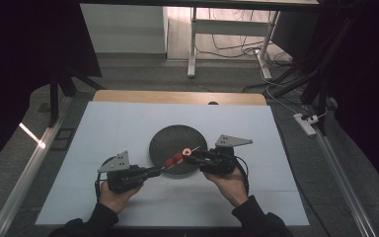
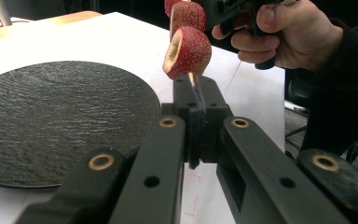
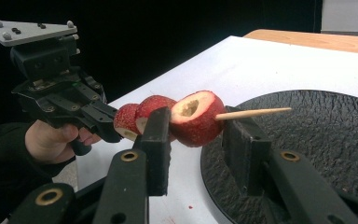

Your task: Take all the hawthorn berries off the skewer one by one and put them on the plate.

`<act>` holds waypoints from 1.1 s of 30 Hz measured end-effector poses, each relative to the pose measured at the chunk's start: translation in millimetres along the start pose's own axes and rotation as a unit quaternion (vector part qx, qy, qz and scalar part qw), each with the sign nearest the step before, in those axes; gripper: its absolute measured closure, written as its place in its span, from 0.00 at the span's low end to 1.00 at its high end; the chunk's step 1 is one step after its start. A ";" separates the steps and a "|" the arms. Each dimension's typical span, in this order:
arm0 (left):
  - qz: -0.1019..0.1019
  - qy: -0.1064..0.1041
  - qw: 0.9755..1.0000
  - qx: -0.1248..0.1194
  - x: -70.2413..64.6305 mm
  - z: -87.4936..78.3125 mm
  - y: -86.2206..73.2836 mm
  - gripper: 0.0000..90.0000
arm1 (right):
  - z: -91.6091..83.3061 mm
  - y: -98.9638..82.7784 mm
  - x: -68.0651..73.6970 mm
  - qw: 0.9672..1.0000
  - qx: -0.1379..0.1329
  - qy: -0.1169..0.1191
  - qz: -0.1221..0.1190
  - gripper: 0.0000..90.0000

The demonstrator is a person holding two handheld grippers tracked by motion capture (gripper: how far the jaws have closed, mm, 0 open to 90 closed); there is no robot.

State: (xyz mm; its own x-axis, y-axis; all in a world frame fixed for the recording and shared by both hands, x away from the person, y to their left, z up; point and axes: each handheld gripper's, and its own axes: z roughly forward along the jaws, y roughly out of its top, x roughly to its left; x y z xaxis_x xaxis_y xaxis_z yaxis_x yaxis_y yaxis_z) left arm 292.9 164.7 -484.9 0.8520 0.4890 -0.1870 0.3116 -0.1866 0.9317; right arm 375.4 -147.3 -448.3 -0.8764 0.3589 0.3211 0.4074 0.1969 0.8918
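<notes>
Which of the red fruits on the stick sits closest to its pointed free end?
The hollowed fruit, its pale cored opening showing; the skewer tip pokes out just beyond it, while the other fruits sit behind.

Rt gripper (image 3: 196,140) jaws are seen spread apart, w/ front red fruit piece (image 3: 196,117) between them; contact can't be judged. Three pieces are threaded on a wooden skewer (image 3: 252,113), tip over black slate plate (image 3: 326,135). Far end is clamped by left gripper (image 3: 103,122), held in a hand (image 3: 51,140).
</notes>
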 end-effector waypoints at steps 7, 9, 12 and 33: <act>0.007 0.002 1.000 -0.001 -1.6 -0.4 3.1 1.00 | -2.8 1.6 1.5 1.000 -0.003 -0.002 -0.002 0.71; 0.010 0.004 1.000 0.002 -2.0 -0.6 4.3 1.00 | -3.0 1.8 1.4 1.000 -0.003 -0.002 -0.001 0.71; 0.005 0.002 1.000 0.003 -1.3 -0.6 4.5 1.00 | -2.7 1.7 0.9 1.000 0.000 -0.004 0.000 0.71; -0.023 0.034 0.999 -0.019 11.0 -24.4 -4.3 0.99 | -24.2 2.5 -26.7 0.995 0.004 -0.104 0.000 0.71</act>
State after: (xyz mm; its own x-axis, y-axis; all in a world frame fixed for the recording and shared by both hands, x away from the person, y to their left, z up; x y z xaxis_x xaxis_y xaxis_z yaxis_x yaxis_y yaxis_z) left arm 290.7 191.6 -483.4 0.8068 0.5526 -0.2090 0.3322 -0.1318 0.9340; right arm 393.6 -178.4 -446.9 -0.8050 0.5391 0.2476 0.4104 0.2047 0.8886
